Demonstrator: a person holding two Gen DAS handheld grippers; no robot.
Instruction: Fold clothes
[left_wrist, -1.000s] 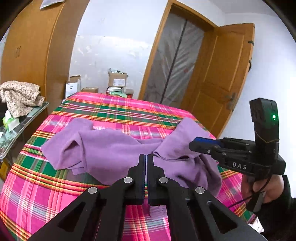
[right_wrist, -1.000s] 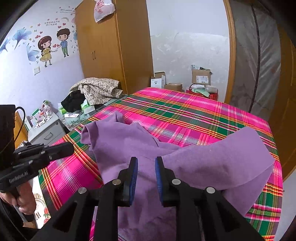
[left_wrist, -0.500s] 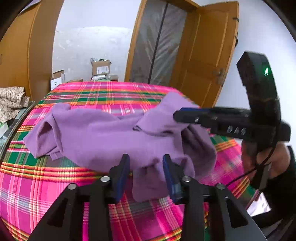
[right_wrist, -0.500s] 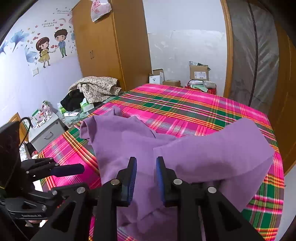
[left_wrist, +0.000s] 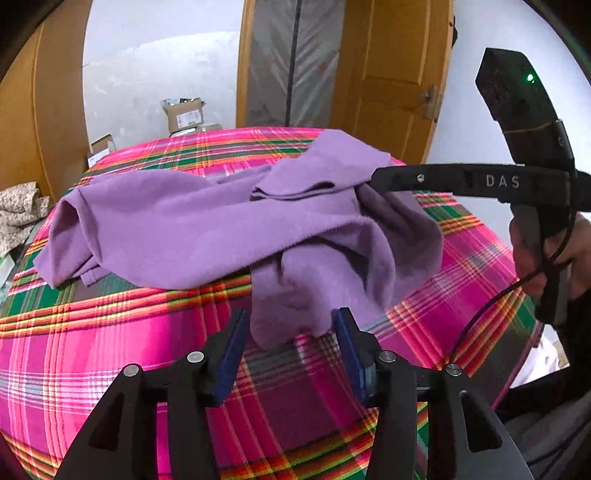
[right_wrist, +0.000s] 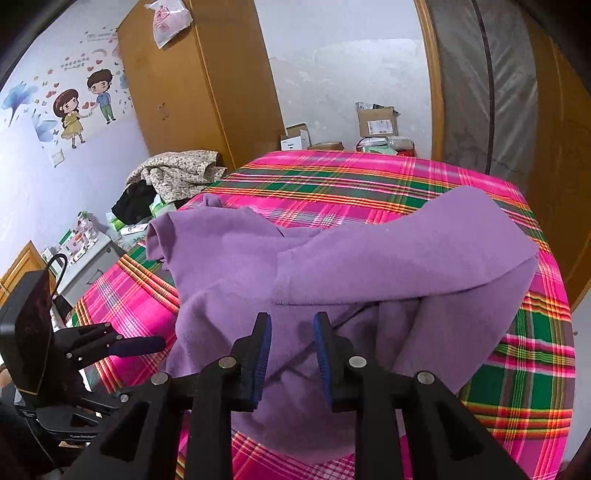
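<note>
Lying crumpled on the pink plaid bedspread (left_wrist: 110, 343), the purple garment (left_wrist: 207, 236) is not yet spread for folding. Left gripper (left_wrist: 291, 332) jaws are opening wide, a hanging corner between them, unpinched; right gripper (right_wrist: 291, 332) stands narrowly parted over the cloth, gripping nothing, probably seeking an edge. Behind: wooden wardrobe (right_wrist: 177, 92), cardboard boxes (right_wrist: 376, 122).

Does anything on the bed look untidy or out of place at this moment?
Yes. The purple garment lies crumpled on the plaid bedspread, bunched in uneven folds, with one flap thrown over the middle. One corner hangs toward the near edge, ahead of the opening left tool. Nothing looks torn or spilled.
</note>
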